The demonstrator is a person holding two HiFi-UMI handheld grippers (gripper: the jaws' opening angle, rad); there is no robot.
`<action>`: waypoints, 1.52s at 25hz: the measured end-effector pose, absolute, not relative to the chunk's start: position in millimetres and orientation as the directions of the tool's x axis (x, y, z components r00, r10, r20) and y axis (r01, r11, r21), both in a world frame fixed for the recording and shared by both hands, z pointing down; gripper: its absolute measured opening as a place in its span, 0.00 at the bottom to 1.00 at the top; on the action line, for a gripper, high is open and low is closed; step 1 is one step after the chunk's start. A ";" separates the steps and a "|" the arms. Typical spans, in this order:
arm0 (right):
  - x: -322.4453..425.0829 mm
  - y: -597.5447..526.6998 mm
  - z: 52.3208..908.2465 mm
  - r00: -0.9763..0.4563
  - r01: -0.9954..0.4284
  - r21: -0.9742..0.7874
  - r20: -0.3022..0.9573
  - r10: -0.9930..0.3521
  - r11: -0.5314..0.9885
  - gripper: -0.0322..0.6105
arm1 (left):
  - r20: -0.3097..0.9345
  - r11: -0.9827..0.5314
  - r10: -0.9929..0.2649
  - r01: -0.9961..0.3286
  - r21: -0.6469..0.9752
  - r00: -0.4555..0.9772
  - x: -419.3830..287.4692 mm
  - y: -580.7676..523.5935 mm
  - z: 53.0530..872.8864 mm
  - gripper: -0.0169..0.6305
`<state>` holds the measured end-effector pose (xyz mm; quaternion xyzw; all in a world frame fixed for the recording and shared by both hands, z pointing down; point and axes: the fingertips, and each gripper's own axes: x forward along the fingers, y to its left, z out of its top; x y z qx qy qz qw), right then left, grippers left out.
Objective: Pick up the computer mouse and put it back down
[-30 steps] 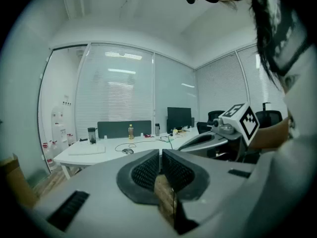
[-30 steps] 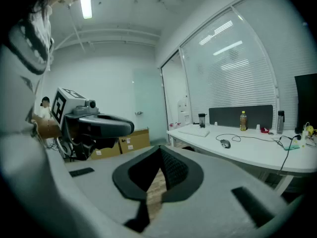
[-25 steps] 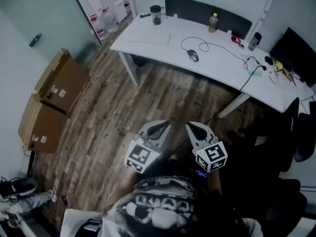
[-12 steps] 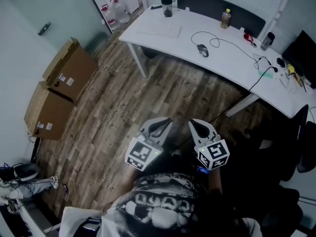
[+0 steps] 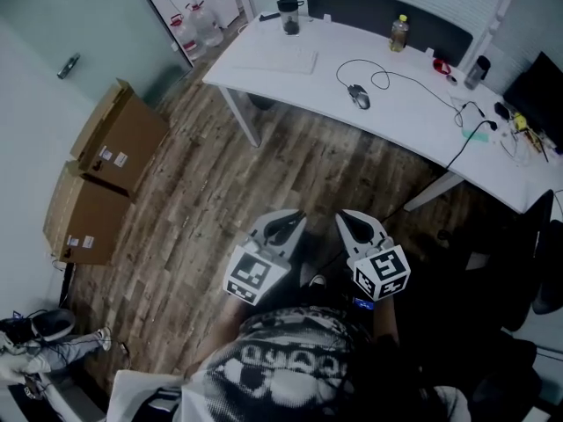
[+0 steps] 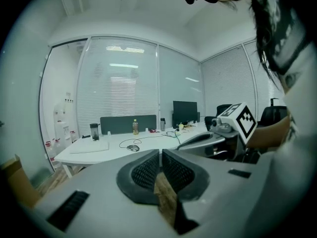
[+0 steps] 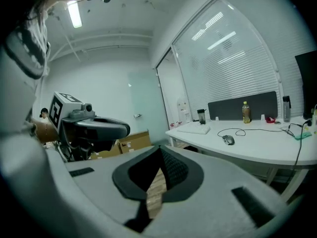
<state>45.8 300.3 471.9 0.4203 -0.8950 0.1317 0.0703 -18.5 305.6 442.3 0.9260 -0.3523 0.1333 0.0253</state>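
A grey corded computer mouse (image 5: 358,97) lies on the white desk (image 5: 299,82), far ahead of both grippers; it also shows small as the mouse (image 6: 132,148) and the mouse (image 7: 228,140) in the gripper views. My left gripper (image 5: 284,224) and right gripper (image 5: 351,226) hang side by side over the wooden floor, close to the person's body. Both are shut with nothing between their jaws. In its own view the left gripper (image 6: 160,153) has its pads together, and so has the right gripper (image 7: 159,152).
On the desk stand a dark tumbler (image 5: 288,15), a bottle (image 5: 399,32), a white keyboard (image 5: 281,61) and cables (image 5: 457,112). Cardboard boxes (image 5: 106,174) sit at the left wall. A monitor (image 5: 541,82) and black chairs (image 5: 537,262) are at the right. Water jugs (image 5: 198,25) stand at the back.
The desk and boxes have shifted slightly in the head view as the person moved; both grippers stay shut and side by side, with a small drift.
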 end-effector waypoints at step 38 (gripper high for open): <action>-7.4 26.1 484.8 -0.357 -0.933 -0.179 0.334 -0.873 0.313 0.04 | 0.269 -0.893 -0.432 -0.450 0.004 0.861 -89.6 -4.3 460.2 0.05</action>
